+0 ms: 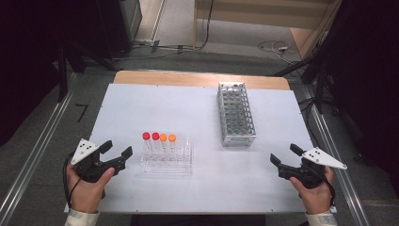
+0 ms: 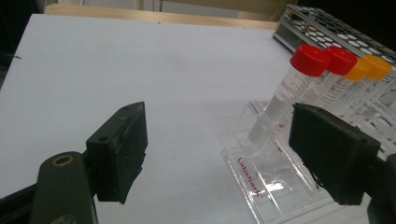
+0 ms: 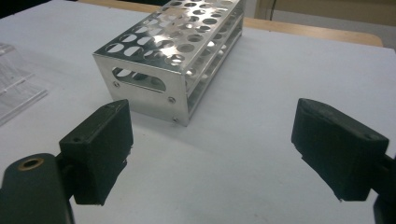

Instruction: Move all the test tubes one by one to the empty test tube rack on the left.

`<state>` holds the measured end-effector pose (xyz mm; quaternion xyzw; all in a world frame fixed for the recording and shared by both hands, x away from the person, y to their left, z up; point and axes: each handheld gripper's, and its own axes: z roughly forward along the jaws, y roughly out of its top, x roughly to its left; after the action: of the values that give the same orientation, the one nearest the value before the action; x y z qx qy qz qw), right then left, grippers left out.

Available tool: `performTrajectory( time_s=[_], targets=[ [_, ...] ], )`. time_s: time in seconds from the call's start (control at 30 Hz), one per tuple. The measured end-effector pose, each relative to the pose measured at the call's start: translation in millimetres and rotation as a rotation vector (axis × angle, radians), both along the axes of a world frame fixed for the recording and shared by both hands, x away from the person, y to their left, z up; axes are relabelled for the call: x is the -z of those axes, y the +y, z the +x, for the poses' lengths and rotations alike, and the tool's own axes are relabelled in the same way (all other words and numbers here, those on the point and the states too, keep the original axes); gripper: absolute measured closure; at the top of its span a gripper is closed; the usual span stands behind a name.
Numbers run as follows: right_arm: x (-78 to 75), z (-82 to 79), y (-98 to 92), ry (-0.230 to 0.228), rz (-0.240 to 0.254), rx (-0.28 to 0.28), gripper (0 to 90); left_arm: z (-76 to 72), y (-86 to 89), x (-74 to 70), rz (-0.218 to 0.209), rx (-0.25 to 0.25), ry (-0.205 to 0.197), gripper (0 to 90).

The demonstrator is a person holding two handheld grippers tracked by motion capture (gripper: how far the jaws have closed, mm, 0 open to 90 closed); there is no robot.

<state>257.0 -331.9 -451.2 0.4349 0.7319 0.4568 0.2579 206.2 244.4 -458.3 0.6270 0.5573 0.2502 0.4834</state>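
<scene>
Left tool and right tool both gape, empty.

Place: a laboratory test bench
Evidence: clear acrylic tube rack holding red- and orange-capped test tubes; perforated aluminium tube rack; white tabletop

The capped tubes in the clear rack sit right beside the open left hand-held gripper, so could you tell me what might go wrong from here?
1. The four capped tubes stand side by side, so the left hand-held gripper, jaws wide open, may knock a neighbour.
2. The clear rack looks light; a sideways pull could drag or tip it.
3. The metal rack has closely spaced holes, so a tilted tube could catch on a rim.
</scene>
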Motion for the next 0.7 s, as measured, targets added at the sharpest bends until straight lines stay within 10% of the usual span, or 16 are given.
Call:
performTrajectory(
  time_s=[0.7],
  targets=[
    [12.6, 1.2, -35.7, 0.033, -0.017, 0.113, 11.2, 2.0, 1.7, 12.5, 0.016, -0.015, 0.035, 19.5]
  ],
)
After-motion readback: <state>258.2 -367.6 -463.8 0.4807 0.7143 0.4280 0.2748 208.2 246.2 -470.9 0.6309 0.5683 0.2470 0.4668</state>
